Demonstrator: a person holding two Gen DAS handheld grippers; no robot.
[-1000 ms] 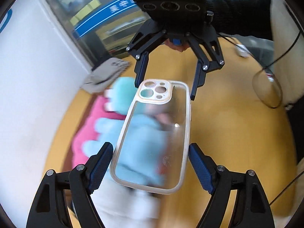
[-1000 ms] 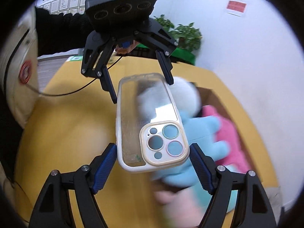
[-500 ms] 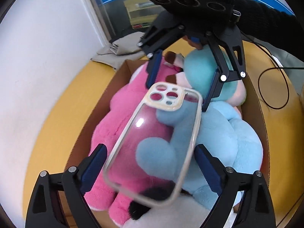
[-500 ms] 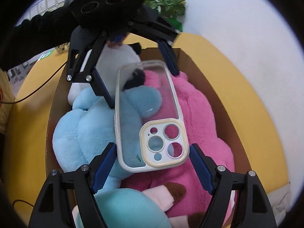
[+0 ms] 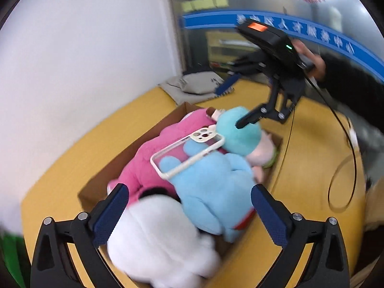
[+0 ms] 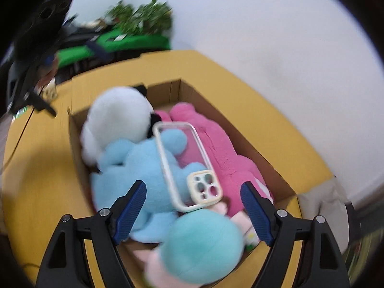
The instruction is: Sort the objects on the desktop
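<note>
A clear phone case (image 5: 189, 153) with a cream rim lies on top of plush toys in a cardboard box (image 5: 153, 129); it also shows in the right wrist view (image 6: 186, 165). It rests across a pink plush (image 5: 153, 160) and a light blue plush (image 5: 213, 182). My left gripper (image 5: 189, 213) is open and empty, above the near end of the box. My right gripper (image 6: 193, 211) is open and empty, above the other end; it shows in the left wrist view (image 5: 236, 106), lifted clear of the case.
The box (image 6: 252, 141) stands on a yellow table (image 5: 307, 158) next to a white wall. It also holds a white plush (image 5: 156, 240) and a teal-headed plush (image 5: 240, 132). A grey folded cloth (image 5: 194, 85) lies behind the box. A black cable (image 5: 340, 192) loops at the right.
The phone case, held up between both grippers before, now lies on the plush toys in the box. Both grippers have let go and pulled back from it.
</note>
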